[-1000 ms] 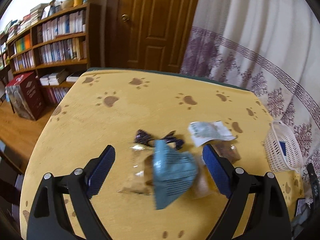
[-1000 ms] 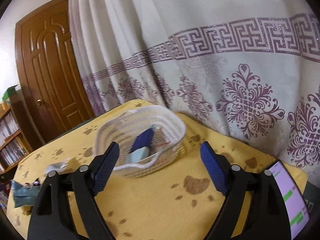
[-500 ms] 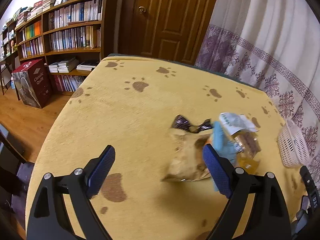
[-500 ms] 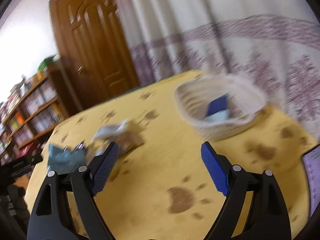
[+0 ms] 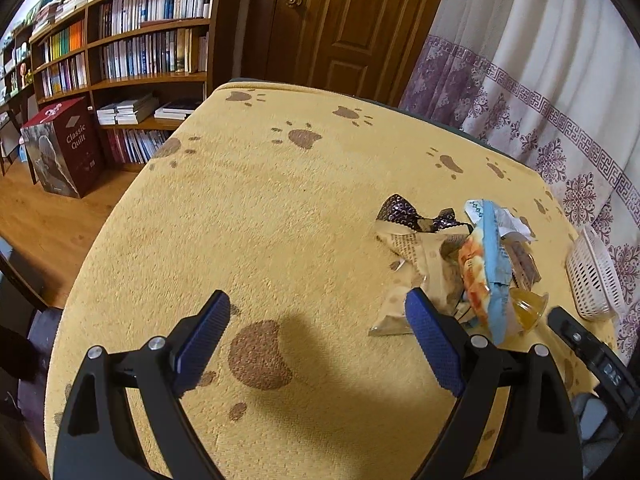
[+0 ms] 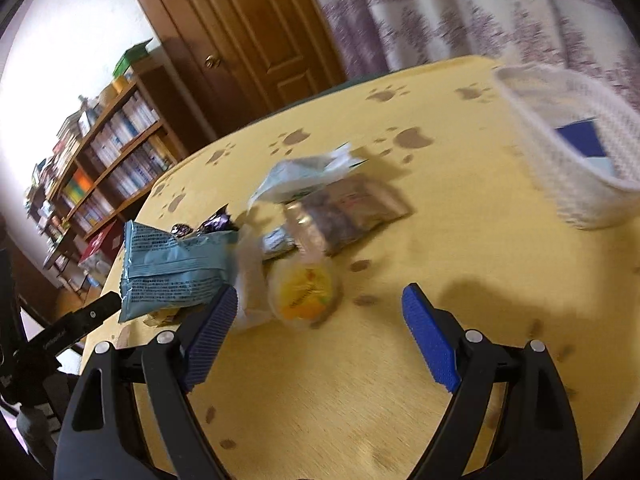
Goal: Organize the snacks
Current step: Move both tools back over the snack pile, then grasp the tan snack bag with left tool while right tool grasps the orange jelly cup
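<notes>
Only legible text: "Classic Quilt" on the dark red box (image 5: 64, 148) standing on the floor by the bookshelf (image 5: 132, 52). Snack wrapper print unreadable.

surface: table (image 5: 248, 216) covered in yellow paw-print cloth | ahead-right of left tongs: snack heap (image 5: 460, 264) is piled, blue packet (image 6: 172, 268) leaned on it, jelly cup (image 6: 304, 292) at its edge | beyond, far right: white basket (image 6: 576, 184) is set apart

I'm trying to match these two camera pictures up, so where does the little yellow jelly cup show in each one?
Left wrist view: the yellow jelly cup sits far right, beyond the right finger, beside the light blue packet.
Right wrist view: lower centre, just past the left finger.
Shared landmark: the white basket.
</notes>
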### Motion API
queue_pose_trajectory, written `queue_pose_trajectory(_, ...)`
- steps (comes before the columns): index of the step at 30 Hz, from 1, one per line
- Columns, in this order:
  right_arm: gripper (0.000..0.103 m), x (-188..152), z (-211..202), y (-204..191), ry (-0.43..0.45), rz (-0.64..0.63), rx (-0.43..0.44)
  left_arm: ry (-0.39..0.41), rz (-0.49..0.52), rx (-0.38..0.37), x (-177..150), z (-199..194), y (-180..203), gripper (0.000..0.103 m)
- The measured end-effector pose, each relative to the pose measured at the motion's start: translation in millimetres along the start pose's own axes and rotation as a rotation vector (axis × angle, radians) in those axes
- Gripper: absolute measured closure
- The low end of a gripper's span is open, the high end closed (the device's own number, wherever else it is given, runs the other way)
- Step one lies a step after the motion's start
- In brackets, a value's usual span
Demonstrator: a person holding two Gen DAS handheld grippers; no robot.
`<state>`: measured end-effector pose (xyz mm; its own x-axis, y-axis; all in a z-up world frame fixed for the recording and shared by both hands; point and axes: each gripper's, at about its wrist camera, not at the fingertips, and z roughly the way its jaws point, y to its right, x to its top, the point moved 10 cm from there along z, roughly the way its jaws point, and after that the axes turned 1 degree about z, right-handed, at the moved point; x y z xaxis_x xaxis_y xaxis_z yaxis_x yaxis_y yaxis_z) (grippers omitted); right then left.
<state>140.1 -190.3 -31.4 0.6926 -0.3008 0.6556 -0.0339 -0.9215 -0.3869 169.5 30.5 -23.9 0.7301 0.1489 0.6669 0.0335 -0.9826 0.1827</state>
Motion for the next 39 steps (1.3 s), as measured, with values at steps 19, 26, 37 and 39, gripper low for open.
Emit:
queue_pose_trajectory(19,0.057,-3,25,-13,-0.068,-0.074,0.031,-0.024,0.007,-0.007,-7,10,1,0.014)
queue_pose_trajectory(26,0.057,-14,10,-12,-0.057,-0.090,0.034,-0.032,0.043,-0.035,-8,13,19,0.014)
queue_pose_trajectory(37,0.057,-19,-4,-2,-0.051,-0.049,0.048,-0.025,0.098,-0.079,2,20,56,0.014)
queue_pose_trajectory(39,0.057,-19,-6,-2,-0.049,-0.048,0.051,-0.029,0.105,-0.075,5,25,61,0.014)
